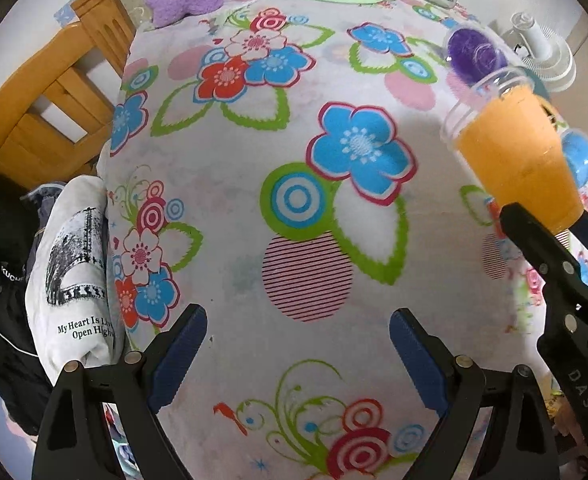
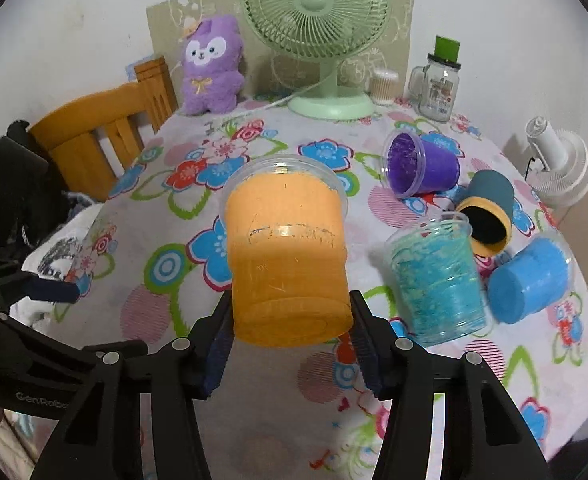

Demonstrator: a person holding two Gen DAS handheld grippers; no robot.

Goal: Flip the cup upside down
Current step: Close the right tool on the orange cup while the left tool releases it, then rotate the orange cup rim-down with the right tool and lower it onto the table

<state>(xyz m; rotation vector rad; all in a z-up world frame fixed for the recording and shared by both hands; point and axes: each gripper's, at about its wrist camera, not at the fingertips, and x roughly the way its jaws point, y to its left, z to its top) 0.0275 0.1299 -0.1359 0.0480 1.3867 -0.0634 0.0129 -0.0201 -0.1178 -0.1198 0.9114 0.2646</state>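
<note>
Right now we see the right hand-held gripper [image 2: 290, 334] clamped on the orange cup [image 2: 288, 254], its two blue-padded fingers pressing the cup's lower sides near the base. The cup is lifted above the flowered tabletop [image 2: 254, 152], tilted so its clear rim points up and away from the camera. In the left wrist view we find the same orange cup [image 1: 522, 160] at the right edge, held clear of the cloth by the right hand-held gripper [image 1: 550, 232]. Our left hand-held gripper [image 1: 298, 344] hovers over the tabletop [image 1: 230, 240] with its fingers spread wide and nothing between them.

To the right of the held cup, a purple cup [image 2: 422, 164], a dark teal cup [image 2: 488, 210] and a blue cup [image 2: 528, 280] lie on their sides, while a clear cup with teal filling [image 2: 438, 272] stands close beside them. A green fan [image 2: 318, 36], a purple plush toy [image 2: 212, 68] and a glass jar [image 2: 438, 84] line the far edge.
</note>
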